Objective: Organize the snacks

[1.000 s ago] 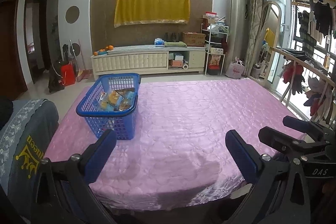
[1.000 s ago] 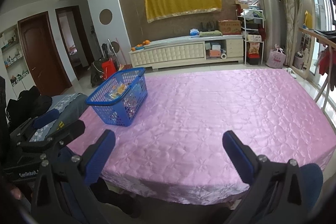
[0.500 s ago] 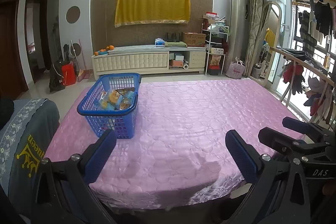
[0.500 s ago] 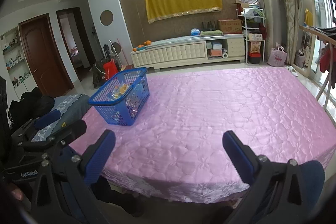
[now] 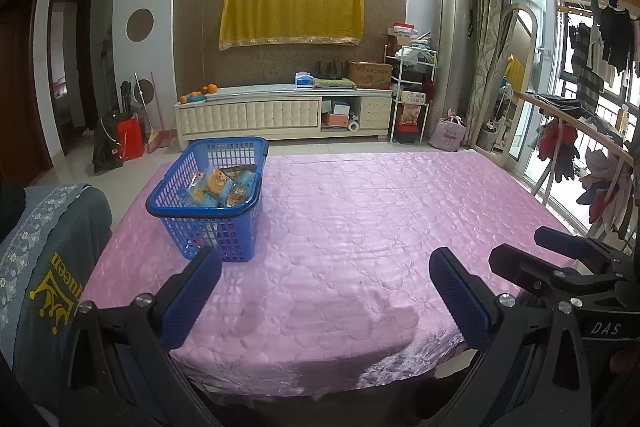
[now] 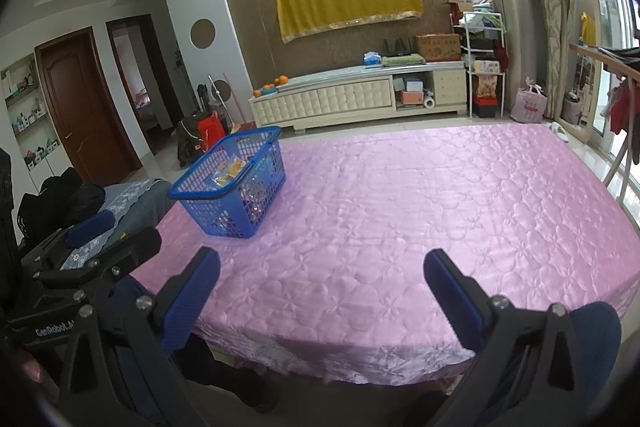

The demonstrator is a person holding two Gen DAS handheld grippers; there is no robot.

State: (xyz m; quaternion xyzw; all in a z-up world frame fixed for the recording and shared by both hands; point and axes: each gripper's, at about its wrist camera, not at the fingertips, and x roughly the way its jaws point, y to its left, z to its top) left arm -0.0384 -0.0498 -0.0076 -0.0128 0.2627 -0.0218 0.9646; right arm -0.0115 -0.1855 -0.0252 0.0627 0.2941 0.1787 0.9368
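While both grippers stay spread wide and empty above the near edge of the pink tablecloth (image 5: 360, 227), the blue basket (image 5: 208, 203) of snacks (image 5: 218, 187) sits at its left side, marginally nearer than before, and only the right view shows a brown door (image 6: 80, 107)

Basket (image 5: 208, 211) walls hide its snack packets' (image 5: 218, 187) lower parts.

Both wrist cameras face across the table (image 5: 360, 227), sharing the basket (image 6: 232, 195).
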